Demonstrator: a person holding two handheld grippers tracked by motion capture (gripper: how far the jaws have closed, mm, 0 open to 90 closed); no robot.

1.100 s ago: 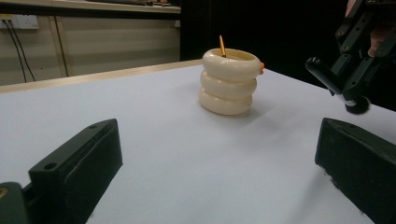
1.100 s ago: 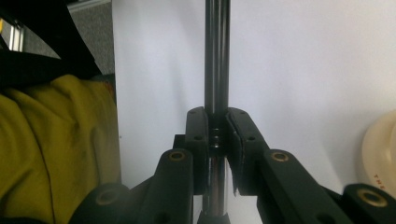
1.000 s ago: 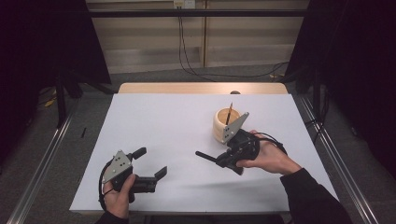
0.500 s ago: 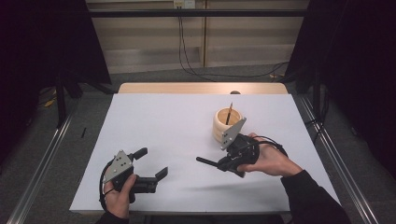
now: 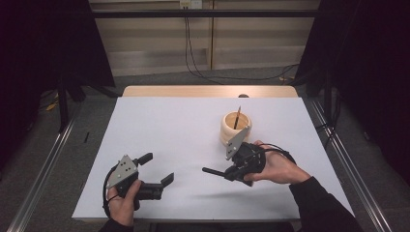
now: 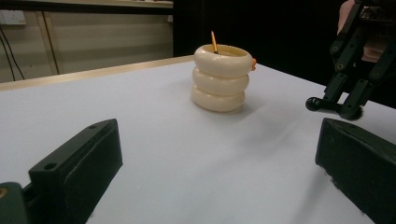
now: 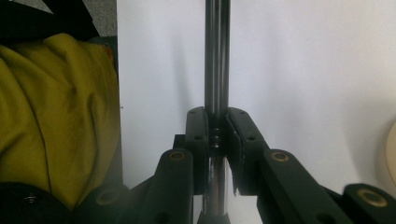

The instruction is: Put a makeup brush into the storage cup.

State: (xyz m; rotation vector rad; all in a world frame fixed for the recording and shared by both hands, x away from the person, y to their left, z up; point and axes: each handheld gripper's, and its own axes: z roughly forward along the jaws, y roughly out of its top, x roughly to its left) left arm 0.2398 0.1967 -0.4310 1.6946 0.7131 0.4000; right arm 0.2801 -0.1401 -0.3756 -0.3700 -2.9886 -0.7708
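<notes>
On the white tabletop (image 5: 193, 125) stands a cream-coloured holder shaped like three stacked rings (image 5: 235, 128), right of centre and toward the far side in the high view. A thin orange-brown stick (image 5: 237, 117) rises out of its open top, leaning slightly. In the left gripper view the same ringed holder (image 6: 219, 78) sits upright with the stick (image 6: 213, 42) poking above its rim, and a small orange bit shows at its right edge.

The right tool (image 5: 227, 172) is held in the person's right hand (image 5: 278, 167) just in front of the holder, near it but not touching. Its jaws are clamped on a slim dark metallic pen-like rod (image 5: 213, 171), which sticks out level toward the left of the high view, above the tabletop. In the right gripper view the two black jaws press on the rod (image 7: 216, 60) from both sides, and the rod runs straight up the middle of that view over the white surface; the right tool (image 7: 216, 133) grips it near one end. A yellow-green cloth (image 7: 56, 112) lies at the left there.

The left tool (image 5: 155, 171) rests at the near left part of the tabletop, held in the person's left hand (image 5: 123, 203). Its jaws stand wide apart with nothing between them. In the left gripper view the two black jaws frame bare tabletop, and the right tool (image 6: 343, 100) with its rod tip hangs at the far right, well apart from the left one.
</notes>
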